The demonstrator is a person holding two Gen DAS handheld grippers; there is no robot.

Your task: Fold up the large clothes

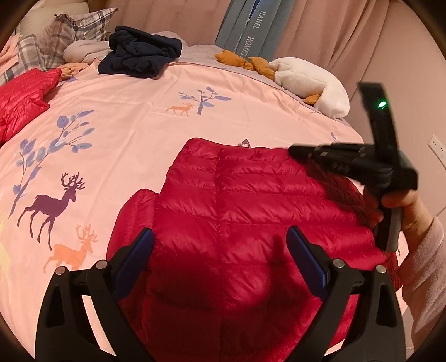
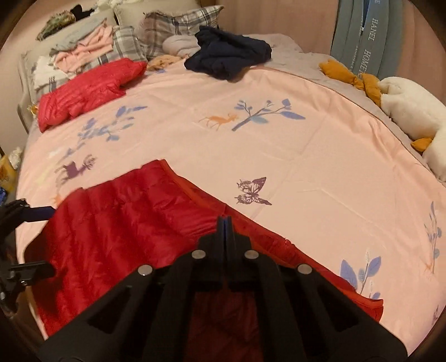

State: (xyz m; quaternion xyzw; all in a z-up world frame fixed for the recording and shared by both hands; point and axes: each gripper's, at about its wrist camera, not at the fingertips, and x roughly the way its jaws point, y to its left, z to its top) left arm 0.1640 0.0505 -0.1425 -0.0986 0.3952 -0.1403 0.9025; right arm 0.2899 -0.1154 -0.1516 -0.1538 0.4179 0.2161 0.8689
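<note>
A red quilted down jacket [image 1: 237, 211] lies spread on the pink bedspread [image 1: 139, 125]; it also shows in the right wrist view [image 2: 120, 231]. My left gripper [image 1: 220, 236] is open and empty, its jaws wide apart above the jacket's middle. My right gripper [image 2: 224, 220] has its blue pads pressed together above the jacket's far edge, and nothing shows between them. In the left wrist view the right gripper [image 1: 295, 151] hovers over the jacket's far right corner. The left gripper [image 2: 41, 239] shows at the left edge of the right wrist view.
A second red down jacket [image 2: 89, 89] lies folded at the far left. A dark navy garment [image 2: 228, 55] is heaped near the plaid pillows [image 2: 178, 25]. A white and mustard plush toy [image 2: 404, 111] lies at the bed's right edge. Curtains hang behind.
</note>
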